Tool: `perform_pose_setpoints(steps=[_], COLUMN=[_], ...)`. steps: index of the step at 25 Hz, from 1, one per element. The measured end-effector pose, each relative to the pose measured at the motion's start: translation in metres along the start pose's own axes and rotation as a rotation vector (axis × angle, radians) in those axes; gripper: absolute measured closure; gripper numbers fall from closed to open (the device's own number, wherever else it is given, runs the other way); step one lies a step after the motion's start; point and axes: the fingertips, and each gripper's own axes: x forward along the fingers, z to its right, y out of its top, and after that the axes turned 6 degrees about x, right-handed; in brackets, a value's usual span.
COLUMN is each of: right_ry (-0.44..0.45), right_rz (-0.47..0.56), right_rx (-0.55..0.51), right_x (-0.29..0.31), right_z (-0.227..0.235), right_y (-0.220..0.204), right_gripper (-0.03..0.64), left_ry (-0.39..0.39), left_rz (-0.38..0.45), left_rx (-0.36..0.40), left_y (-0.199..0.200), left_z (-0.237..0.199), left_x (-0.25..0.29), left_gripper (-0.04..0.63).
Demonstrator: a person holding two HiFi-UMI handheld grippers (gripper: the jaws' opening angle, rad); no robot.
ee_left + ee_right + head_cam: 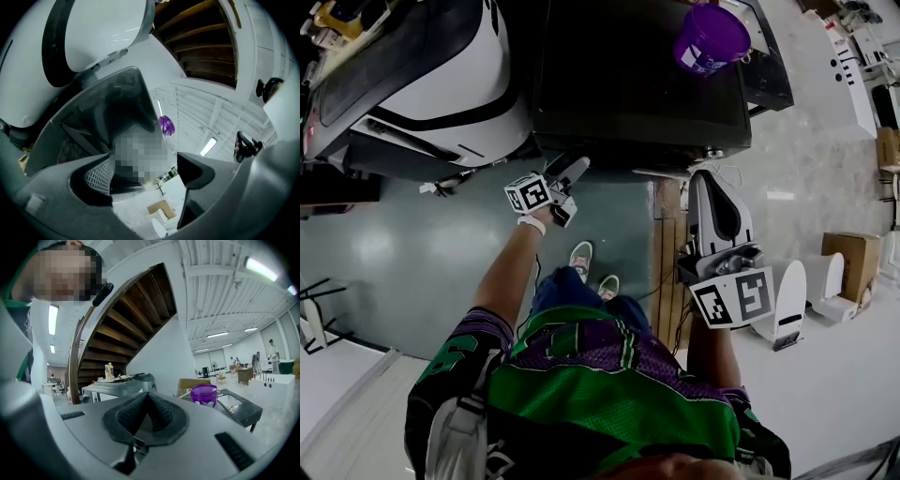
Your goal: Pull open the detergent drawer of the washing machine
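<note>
Grey left gripper (569, 176), jaws spread and empty, hovers by black-topped washing machine (637, 89), upper centre (drawer grasp likely next); right gripper (711, 183), jaws pressed together.

Open floor (412, 253) below the left gripper (572, 173), dark washing machine (637, 94) walling off ahead, white machine (450, 84) crowding its left, purple bucket (711, 37) up on top, well clear
</note>
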Motion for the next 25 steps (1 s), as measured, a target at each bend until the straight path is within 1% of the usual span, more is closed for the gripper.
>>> perform_pose_setpoints(steps=[4, 6, 8, 11, 17, 20, 25], right_ry=[-0.023, -0.039, -0.056, -0.075, -0.076, -0.071, -0.073], right_rz=[-0.014, -0.021, -0.025, -0.032, -0.042, -0.049, -0.058], right_rx=[0.005, 0.007, 0.008, 0.008, 0.007, 0.000, 0.007], right_x=[0.003, 0.002, 0.001, 0.000, 0.003, 0.004, 0.001], right_z=[0.001, 0.004, 0.008, 0.012, 0.009, 0.007, 0.007], right_y=[-0.011, -0.014, -0.016, -0.020, -0.022, -0.024, -0.028], right_gripper=[0.615, 0.615, 0.615, 0.615, 0.615, 0.615, 0.615], left_ry=[-0.009, -0.030, -0.065, -0.106, -0.145, -0.162, -0.160], left_rz=[-0.019, -0.050, -0.062, -0.044, -0.008, -0.008, -0.021], left_rx=[-0.014, -0.007, -0.002, -0.010, -0.066, -0.080, -0.064], left_y=[-0.004, -0.007, -0.007, -0.001, 0.006, 0.006, 0.003], left_z=[-0.020, -0.021, -0.017, -0.014, -0.014, -0.010, -0.009], left_x=[0.010, 0.015, 0.020, 0.026, 0.027, 0.026, 0.025], left_gripper=[0.184, 0.184, 0.183, 0.183, 0.183, 0.183, 0.183])
